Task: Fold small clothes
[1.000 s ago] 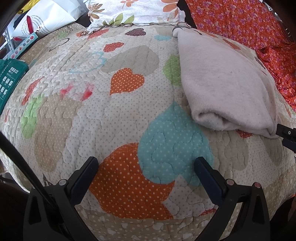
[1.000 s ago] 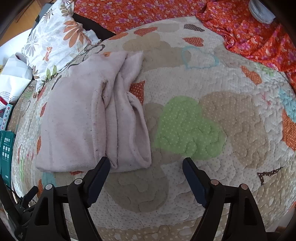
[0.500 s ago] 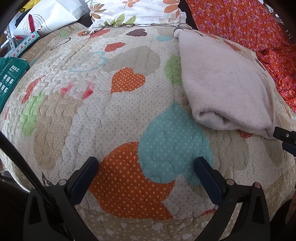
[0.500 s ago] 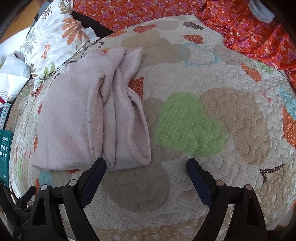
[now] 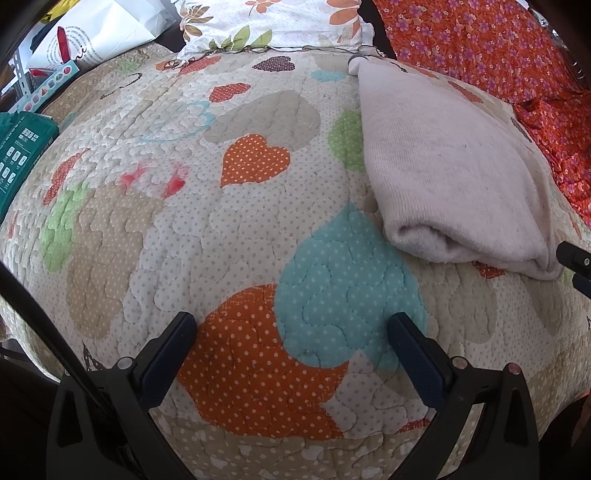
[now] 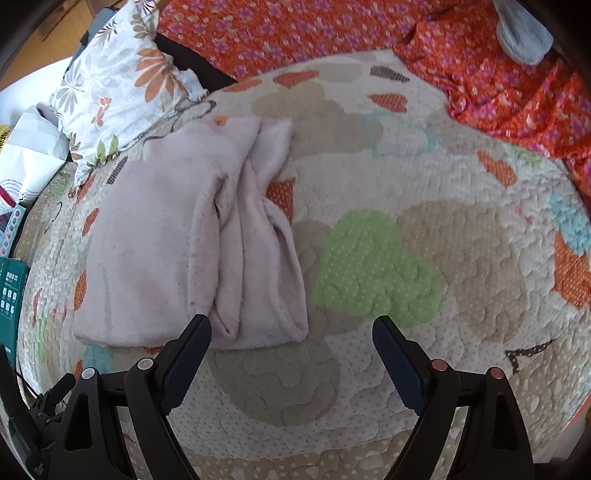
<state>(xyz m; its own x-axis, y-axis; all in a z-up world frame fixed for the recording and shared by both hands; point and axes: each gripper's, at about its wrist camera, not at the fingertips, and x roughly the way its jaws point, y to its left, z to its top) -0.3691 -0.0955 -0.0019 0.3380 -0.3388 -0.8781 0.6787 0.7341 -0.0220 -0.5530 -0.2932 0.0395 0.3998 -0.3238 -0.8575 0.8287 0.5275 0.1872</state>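
With its jaws a touch wider than a second ago, the right gripper point(image 6: 291, 345) hangs spread and empty just near of the folded pink garment point(image 6: 192, 243) on the heart-patterned quilt point(image 6: 424, 258), suggesting a release, while the left gripper point(image 5: 291, 343) gapes empty too.

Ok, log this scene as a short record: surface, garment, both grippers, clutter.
surface: heart-patterned quilt
garment: pale pink cloth, folded, flat on the quilt
left gripper: open, empty, over bare quilt, cloth off to its right
right gripper: open, empty, its left finger in front of the cloth's near edge
far side: floral pillow, orange flowered fabric
left edge: green box, white bag
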